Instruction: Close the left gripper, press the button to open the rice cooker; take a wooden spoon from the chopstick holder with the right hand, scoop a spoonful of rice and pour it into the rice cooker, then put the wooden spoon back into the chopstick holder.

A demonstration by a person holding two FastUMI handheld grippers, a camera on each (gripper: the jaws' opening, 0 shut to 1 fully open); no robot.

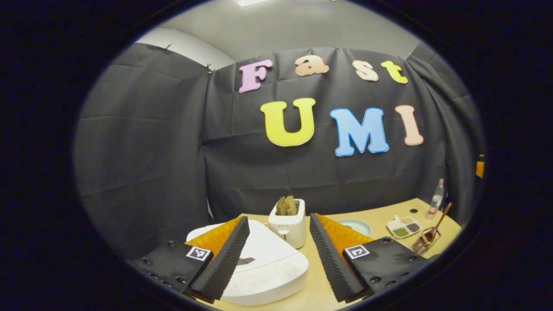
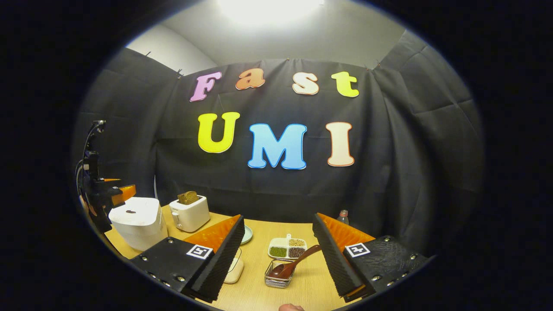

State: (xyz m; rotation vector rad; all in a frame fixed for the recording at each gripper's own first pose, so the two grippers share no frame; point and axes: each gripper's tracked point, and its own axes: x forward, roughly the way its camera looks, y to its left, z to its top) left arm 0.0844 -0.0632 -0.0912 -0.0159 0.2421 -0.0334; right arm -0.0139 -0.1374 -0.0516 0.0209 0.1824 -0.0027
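Task not started. Rice cooker [image 1: 259,263] lid down, button unpressed. Left gripper [image 1: 278,255] jaws apart, poised over the cooker. Right gripper [image 2: 278,255] jaws apart, empty; wooden spoon [image 2: 293,262] rests in chopstick holder [image 2: 276,280], right of the cooker.

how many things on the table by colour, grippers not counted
white: 3, rice cooker, toaster, divided dish
brown: 1, wooden spoon
metal: 1, chopstick holder
pale green: 1, plate
clear: 1, bottle
total: 7
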